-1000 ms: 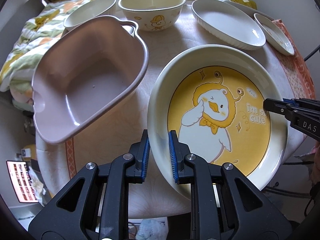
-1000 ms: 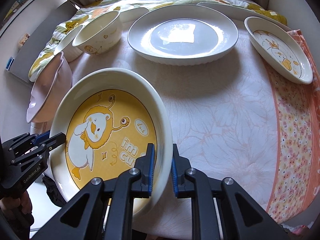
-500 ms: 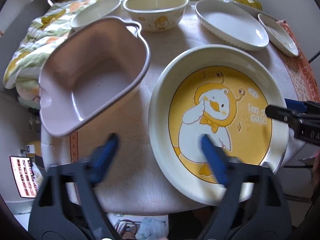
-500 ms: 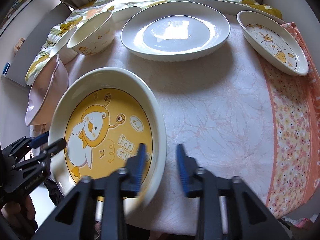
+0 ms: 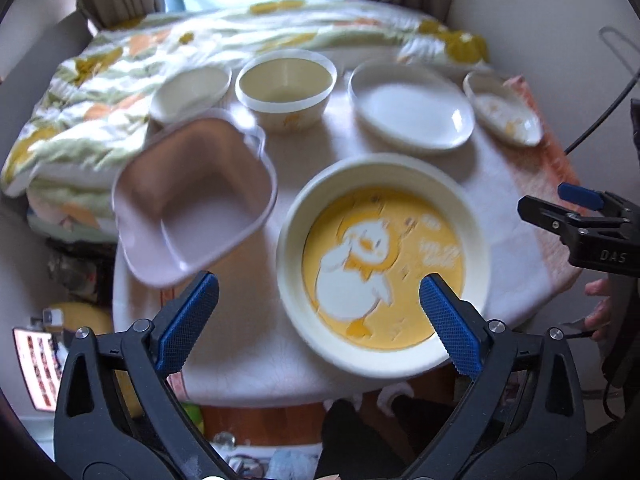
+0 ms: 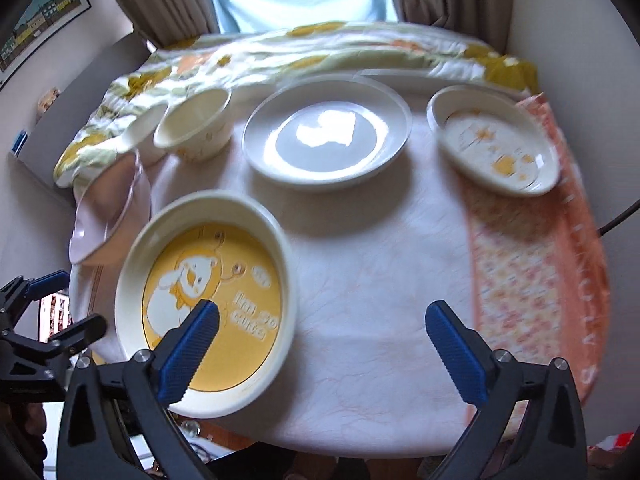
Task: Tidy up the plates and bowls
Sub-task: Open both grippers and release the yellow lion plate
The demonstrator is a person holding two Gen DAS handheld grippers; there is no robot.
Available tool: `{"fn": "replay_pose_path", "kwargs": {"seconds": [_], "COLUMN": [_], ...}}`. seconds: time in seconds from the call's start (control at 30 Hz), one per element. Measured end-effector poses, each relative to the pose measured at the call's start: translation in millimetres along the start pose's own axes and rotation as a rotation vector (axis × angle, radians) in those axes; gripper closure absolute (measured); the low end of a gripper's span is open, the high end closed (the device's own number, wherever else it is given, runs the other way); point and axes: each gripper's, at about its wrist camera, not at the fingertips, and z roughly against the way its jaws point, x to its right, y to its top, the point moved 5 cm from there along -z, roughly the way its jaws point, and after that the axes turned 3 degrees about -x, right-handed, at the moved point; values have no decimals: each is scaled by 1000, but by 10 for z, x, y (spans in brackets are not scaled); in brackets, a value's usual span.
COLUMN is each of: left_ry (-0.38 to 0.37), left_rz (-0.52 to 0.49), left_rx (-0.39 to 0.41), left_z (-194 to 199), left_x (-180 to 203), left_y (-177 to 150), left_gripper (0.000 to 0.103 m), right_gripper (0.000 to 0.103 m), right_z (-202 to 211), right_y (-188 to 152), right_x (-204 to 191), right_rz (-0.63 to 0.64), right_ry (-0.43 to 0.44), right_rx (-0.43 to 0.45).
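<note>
The left gripper [image 5: 319,318] stands spread wide with nothing between its blue pads [image 5: 187,325]; its jaws have just been opening, and they touch nothing. In the left wrist view one pad sits at lower left over bare cloth, the other at lower right in front of the near rim of the yellow duck plate [image 5: 382,264], which lies flat on the counter [image 5: 248,364] at lower centre of the frame. The right gripper [image 6: 322,350] is likewise released and empty, its jaws also just opened wide; in the right wrist view its left pad overlaps the plate's yellow field at lower left and its right pad hangs over plain tablecloth.

Beyond the plate, the left wrist view shows the pink square dish [image 5: 192,200] tilted at centre left, overhanging the counter's edge. Behind it along the top sit a small white bowl [image 5: 192,90], a cream bowl [image 5: 286,88], a plain white plate [image 5: 410,106] and a small duck dish [image 5: 502,110]. The right gripper enters this view at the right edge, and fingers of a hand [image 5: 598,306] show below it.

The right wrist view shows the pink dish only edge-on at the left, but gives the white plate's glossy centre and the small dish's printed inside plainly. It also shows the orange flowered border of the cloth [image 6: 532,280] on the right, a framed picture [image 6: 40,12] at upper left, and the left gripper at lower left. Both views are motion-blurred.
</note>
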Motion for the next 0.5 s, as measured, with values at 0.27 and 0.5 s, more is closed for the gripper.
{"fn": "replay_pose_path", "kwargs": {"seconds": [0.27,0.5], "left_ry": [-126,-162], "left_rz": [22,160], "left_rx": [105,131], "left_z": [249,32], "left_x": [215,433], "left_y": [729,1109], "left_gripper": [3,3], "right_gripper": [0,0], "right_z": [553,528], "right_y": [529,1006], "right_x": [258,580], "right_rz": [-3,112], "right_ry": [-33,-100], "right_rx": [74,66]}}
